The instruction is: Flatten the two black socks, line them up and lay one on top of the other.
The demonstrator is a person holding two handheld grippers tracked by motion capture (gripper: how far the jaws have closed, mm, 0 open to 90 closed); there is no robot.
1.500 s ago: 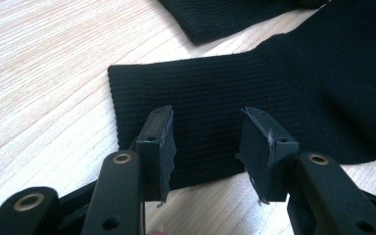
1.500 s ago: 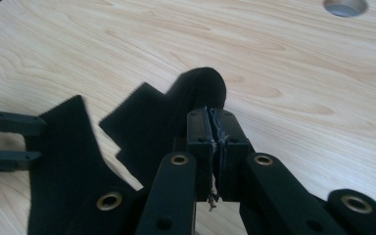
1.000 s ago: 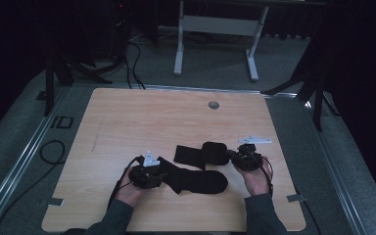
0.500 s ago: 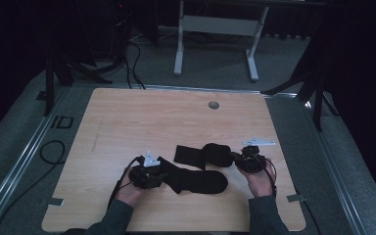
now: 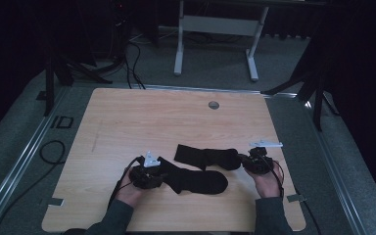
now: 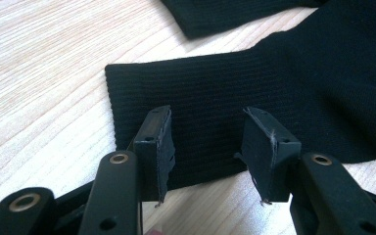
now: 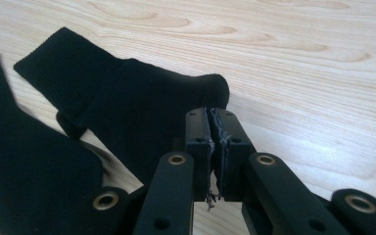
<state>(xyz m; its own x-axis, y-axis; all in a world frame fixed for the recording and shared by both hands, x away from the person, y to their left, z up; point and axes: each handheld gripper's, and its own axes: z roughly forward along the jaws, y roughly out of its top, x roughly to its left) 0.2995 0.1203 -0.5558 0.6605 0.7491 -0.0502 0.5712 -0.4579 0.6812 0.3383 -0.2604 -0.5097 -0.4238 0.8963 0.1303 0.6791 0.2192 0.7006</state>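
Black knit fabric is seen in two pieces on the pale wood bench (image 5: 127,122): a near sock (image 5: 196,180) lying flat toward the person's edge, and a far sock (image 5: 203,156) stretched just behind it, the two overlapping or touching near their middles.

The left gripper (image 5: 147,177) is held at the cuff end of the near sock. In the left gripper view its jaws are seen standing apart, with the ribbed cuff (image 6: 196,98) of that sock lying flat on the wood between and beyond them; the pads (image 6: 159,142) are not pressed on the cloth. A corner of the far sock (image 6: 235,14) is visible at the top of that view, apart from the cuff by a strip of bare wood.

The right gripper (image 5: 255,162) is held at the right-hand end of the far sock. In the right gripper view its jaws are brought together, pad against pad, at the rounded end of the far sock (image 7: 137,112). Whether cloth is pinched between the pads cannot be told, since the jaws themselves cover the spot. The near sock (image 7: 24,166) is seen at the left of that view, lying lower and closer.

A small round grey insert (image 5: 214,105) is set in the bench well behind both socks.
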